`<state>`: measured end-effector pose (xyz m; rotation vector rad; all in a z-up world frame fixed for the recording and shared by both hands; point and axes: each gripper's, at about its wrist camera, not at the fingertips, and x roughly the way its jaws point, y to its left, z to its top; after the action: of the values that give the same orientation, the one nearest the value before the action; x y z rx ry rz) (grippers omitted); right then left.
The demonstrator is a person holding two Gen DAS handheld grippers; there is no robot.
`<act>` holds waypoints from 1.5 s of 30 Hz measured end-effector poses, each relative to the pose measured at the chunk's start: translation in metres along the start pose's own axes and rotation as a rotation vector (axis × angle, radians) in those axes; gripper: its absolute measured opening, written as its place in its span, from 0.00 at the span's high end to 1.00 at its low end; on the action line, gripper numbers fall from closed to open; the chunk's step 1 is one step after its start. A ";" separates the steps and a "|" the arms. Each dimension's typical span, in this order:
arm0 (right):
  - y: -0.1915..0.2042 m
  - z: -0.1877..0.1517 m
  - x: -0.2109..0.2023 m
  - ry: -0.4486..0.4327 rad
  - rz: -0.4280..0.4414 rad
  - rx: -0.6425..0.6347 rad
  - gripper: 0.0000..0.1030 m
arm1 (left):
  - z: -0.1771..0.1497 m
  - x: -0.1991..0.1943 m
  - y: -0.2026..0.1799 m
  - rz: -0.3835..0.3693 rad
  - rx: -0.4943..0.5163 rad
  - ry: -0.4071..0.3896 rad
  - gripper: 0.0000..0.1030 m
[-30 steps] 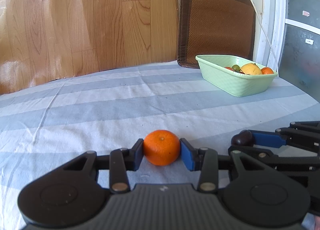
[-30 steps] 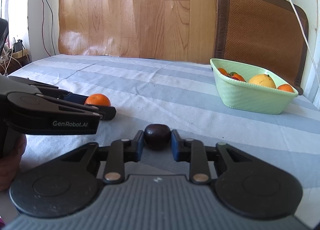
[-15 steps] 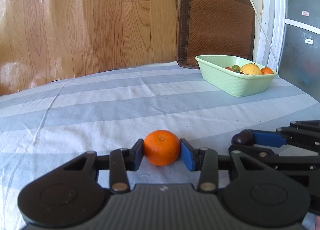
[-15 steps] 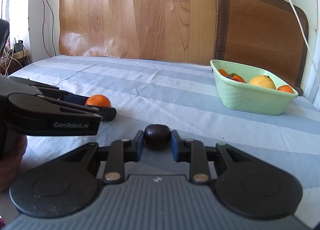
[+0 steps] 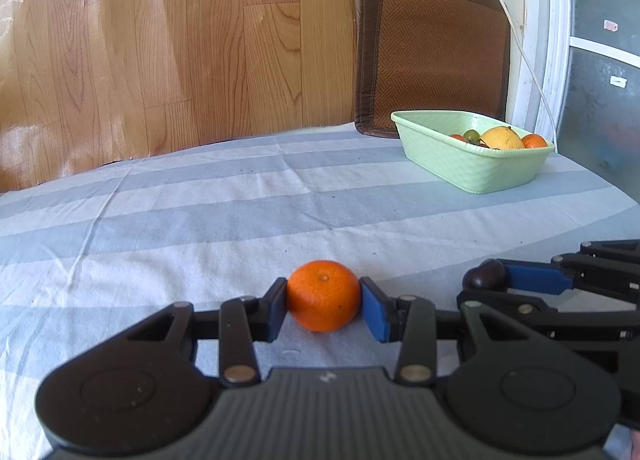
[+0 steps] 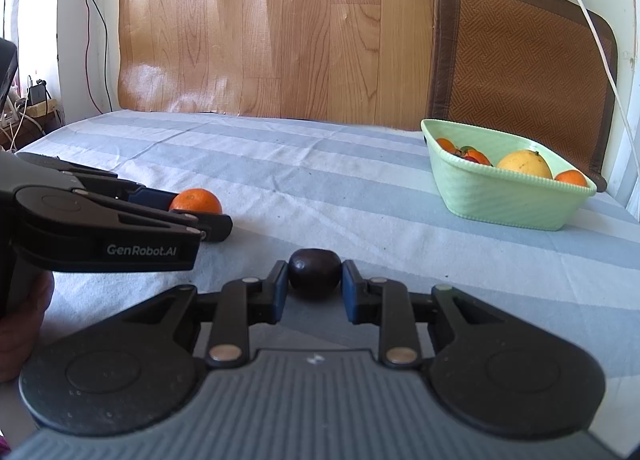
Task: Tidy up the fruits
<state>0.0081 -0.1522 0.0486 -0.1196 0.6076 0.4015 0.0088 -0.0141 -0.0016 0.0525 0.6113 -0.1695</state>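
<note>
Left tongs (image 5: 324, 302) pinch the orange (image 5: 323, 295), right tongs (image 6: 314, 284) pinch the dark fruit (image 6: 315, 273), both well short of the basket (image 5: 472, 168), probably headed there.

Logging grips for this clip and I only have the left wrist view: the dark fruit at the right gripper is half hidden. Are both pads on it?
Observer: Yes, the right gripper has both pads against the dark fruit, which rests on the striped cloth.
Operator: Any hand visible?
Observer: Part of a hand shows under the left gripper.
Operator: Anything left of the wood panel?
Observer: Cables and a charger.
</note>
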 end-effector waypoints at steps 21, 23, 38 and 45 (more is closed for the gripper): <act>-0.018 0.000 -0.008 -0.050 0.032 0.092 0.70 | 0.013 0.003 -0.008 0.018 0.031 0.013 0.63; -0.021 0.000 -0.009 -0.062 0.029 0.096 0.70 | 0.017 0.004 -0.010 0.022 0.037 0.011 0.63; -0.070 0.021 -0.022 -0.205 -0.039 0.128 0.70 | 0.070 0.030 -0.047 0.008 0.127 -0.024 0.63; -0.110 0.040 -0.014 -0.267 -0.131 0.135 0.70 | 0.115 0.053 -0.077 -0.036 0.177 -0.076 0.63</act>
<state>0.0628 -0.2488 0.0884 0.0232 0.3591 0.2428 0.1033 -0.1087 0.0619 0.2053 0.5208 -0.2586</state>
